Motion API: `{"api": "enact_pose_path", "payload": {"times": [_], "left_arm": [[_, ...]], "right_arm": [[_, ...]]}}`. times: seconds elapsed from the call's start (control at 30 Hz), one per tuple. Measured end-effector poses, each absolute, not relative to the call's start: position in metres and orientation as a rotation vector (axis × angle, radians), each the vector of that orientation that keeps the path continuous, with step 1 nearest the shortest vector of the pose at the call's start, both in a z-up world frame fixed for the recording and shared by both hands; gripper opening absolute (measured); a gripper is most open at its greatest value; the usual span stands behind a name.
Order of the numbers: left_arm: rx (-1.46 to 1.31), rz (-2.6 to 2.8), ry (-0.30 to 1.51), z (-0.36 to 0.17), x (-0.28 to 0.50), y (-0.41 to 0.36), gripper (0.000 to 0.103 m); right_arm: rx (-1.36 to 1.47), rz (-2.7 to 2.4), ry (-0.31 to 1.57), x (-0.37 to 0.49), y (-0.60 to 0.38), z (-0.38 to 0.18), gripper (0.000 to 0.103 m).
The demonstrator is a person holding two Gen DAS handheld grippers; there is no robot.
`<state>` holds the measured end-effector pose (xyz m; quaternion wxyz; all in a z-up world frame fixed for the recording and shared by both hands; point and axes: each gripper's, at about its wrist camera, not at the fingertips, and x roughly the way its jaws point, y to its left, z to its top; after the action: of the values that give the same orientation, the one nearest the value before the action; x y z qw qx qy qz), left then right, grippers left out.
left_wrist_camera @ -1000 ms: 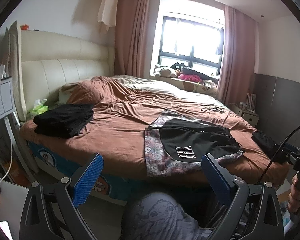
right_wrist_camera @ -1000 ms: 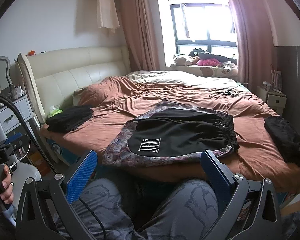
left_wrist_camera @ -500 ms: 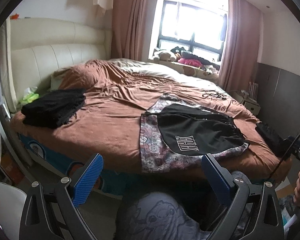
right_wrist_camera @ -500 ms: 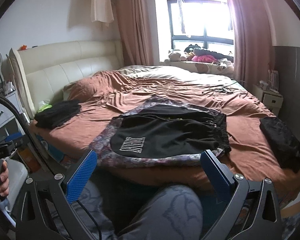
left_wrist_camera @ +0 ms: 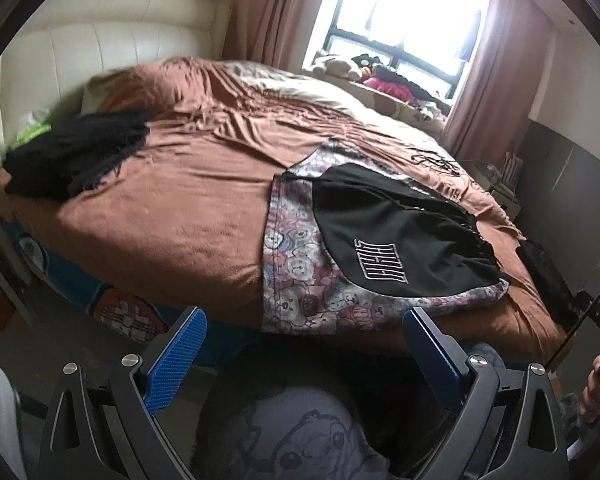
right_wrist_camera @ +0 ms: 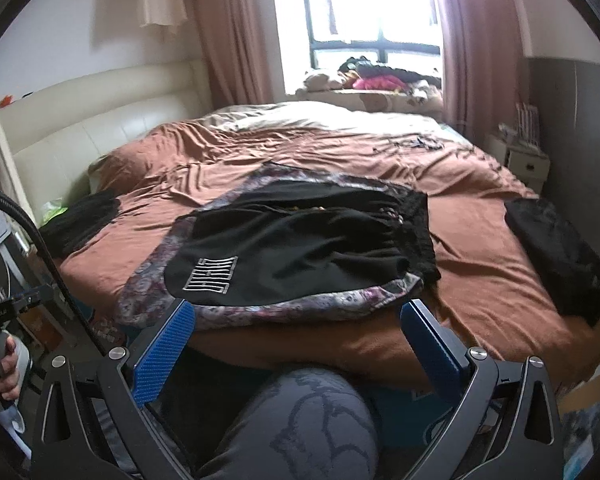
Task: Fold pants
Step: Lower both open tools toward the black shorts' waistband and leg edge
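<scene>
At the bottom of each picture are two blue-padded fingers, spread wide with nothing between them. The left gripper is let go and empty, and so is the right gripper. Between the fingers, low in the frame, a knee in grey cartoon-print pajamas pokes up. A hand shows at the lower right edge of the left view, wrapped around a handle.

Just past the fingers is the near edge of the bed with its brown cover. The black shorts lie flat there, on top of a cloth with little bears printed on it. They sit in the middle of the right view, straight ahead of the right gripper. In the left view they sit to the right of center — so the right gripper looks like the closer one, I think. The shorts stretch long from left to right across the frame, with the white logo at the left end and the bunched-up waistband at the right end. Both grippers are apart from the shorts, not touching.

Farther out, a black clothes pile rests at the left, and another dark garment lies at the right. The window glows at the top, far away.
</scene>
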<state>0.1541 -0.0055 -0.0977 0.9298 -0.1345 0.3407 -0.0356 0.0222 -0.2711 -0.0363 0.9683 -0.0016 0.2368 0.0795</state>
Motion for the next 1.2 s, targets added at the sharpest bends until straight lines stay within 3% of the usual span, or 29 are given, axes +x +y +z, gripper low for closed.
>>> {"api": "enact_pose_path", "payload": {"times": [1.2], "left_arm": [[-0.669, -0.348, 0.853, -0.231, 0.25, 0.028, 0.097]], "right_arm": [[0.328, 0.146, 0.805, 0.149, -0.342, -0.103, 0.103]]}}
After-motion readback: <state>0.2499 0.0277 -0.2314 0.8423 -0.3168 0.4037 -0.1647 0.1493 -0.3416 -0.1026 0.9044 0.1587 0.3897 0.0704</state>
